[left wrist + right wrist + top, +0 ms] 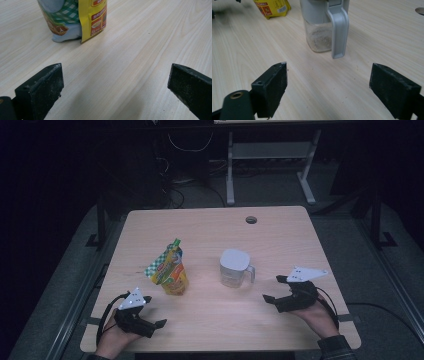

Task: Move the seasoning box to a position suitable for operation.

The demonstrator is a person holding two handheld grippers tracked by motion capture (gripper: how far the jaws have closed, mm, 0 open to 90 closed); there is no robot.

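Pouch (75,20): top cut off by the upper edge in the left gripper view; print too blurred to read. Jug (324,25): lid and upper body cut off in the right gripper view; contents too fine to identify. Room beyond the table (210,330): dark, details indistinct.

The table (215,320) has a pale wood-grain top, smooth and matt. The pouch (170,270) left of the jug is glossy printed film. The jug (319,37) has a clear plastic body with a matt grey plastic handle and lid. The gripper pads (272,87) appear black, matt and rough.
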